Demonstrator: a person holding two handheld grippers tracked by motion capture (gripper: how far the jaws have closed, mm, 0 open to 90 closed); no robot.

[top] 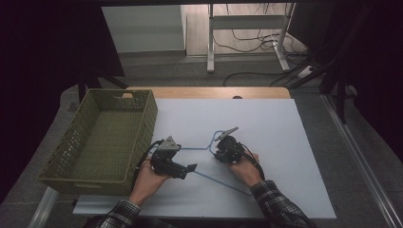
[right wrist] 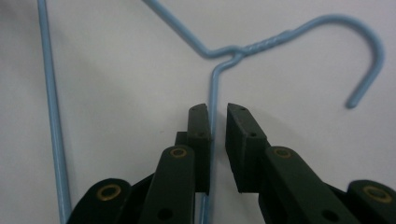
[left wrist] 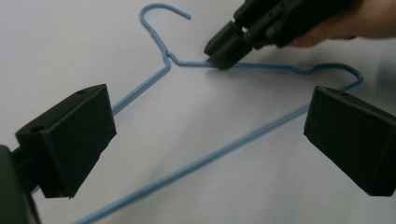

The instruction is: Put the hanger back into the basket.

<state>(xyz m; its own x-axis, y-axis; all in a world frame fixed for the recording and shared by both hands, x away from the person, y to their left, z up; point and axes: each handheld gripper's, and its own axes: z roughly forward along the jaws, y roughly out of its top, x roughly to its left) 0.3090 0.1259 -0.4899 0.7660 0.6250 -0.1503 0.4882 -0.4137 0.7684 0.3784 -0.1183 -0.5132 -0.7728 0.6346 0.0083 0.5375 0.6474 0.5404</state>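
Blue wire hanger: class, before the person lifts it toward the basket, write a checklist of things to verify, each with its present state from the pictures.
1. Right gripper straddles the wire of the blue hanger just below its twisted neck: ok.
2. Right gripper clamped on that wire: not ok, a gap remains.
3. Left gripper ready for a hold: ok, wide open above the hanger's bottom bar.
4. Hanger lies flat on the white sheet: ok.
5. Green basket has room: ok, nothing seen inside.
6. Hook free of the cables: cannot tell.

Plaid sleeves (top: 278, 202) showing at both wrists; black grippers, left (left wrist: 205, 140) blocky-padded, right (right wrist: 217, 140) wearing brass-ringed pivots; cables trailing.
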